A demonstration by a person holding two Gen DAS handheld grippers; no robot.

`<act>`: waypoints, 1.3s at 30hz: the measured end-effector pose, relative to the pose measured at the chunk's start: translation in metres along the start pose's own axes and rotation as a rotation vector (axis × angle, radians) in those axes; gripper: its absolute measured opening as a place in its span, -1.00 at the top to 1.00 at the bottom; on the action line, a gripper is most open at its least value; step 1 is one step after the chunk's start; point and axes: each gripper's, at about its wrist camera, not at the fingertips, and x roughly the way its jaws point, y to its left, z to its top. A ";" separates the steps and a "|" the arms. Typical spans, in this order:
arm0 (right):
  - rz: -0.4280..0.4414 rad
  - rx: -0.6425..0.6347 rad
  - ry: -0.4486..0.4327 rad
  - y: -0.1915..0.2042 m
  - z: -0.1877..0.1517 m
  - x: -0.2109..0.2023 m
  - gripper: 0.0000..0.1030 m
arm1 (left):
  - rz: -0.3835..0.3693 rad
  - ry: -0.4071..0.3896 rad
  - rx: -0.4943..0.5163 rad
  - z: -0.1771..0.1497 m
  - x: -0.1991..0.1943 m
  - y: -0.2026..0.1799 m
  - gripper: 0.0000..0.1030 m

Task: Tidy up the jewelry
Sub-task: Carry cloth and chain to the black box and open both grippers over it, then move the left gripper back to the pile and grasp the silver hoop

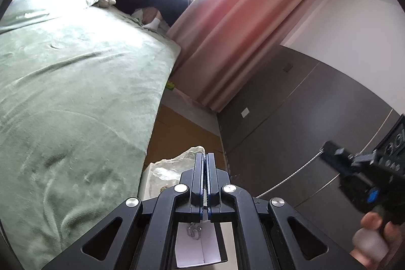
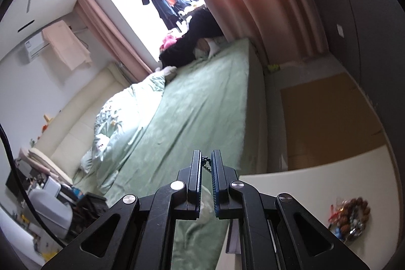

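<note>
Green-sheeted bed (image 2: 202,103) and pink curtains fill the background of both wrist views. Between the tips of the right gripper (image 2: 206,162), narrowly parted, hangs a dark beaded chain (image 2: 207,163); it appears pinched there, dangling downward. The left gripper (image 1: 205,163) is clenched, fingers pressed together, with a thin silvery chain (image 1: 291,176) stretching from it rightward to the right gripper, its long axis running between the two tools. Below the left gripper sits an open white box (image 1: 200,244) holding a silver ball chain (image 1: 193,232), nearest that hand.
</note>
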 end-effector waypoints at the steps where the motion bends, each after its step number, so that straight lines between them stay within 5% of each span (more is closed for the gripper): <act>1: 0.000 0.008 0.006 -0.004 -0.002 0.003 0.83 | 0.001 -0.001 0.000 0.000 0.000 0.000 0.99; 19: -0.015 0.140 0.160 -0.072 -0.067 0.069 0.81 | 0.046 0.026 0.024 -0.007 0.010 -0.002 0.99; 22: -0.023 0.165 0.195 -0.086 -0.073 0.072 0.50 | 0.052 0.051 0.055 -0.012 0.018 -0.011 0.99; 24: -0.047 0.165 0.166 -0.092 -0.075 0.060 0.05 | 0.056 0.076 0.068 -0.018 0.024 -0.015 0.99; 39: -0.151 0.271 -0.002 -0.142 -0.077 -0.046 -0.17 | 0.137 0.284 0.137 -0.068 0.084 -0.035 0.99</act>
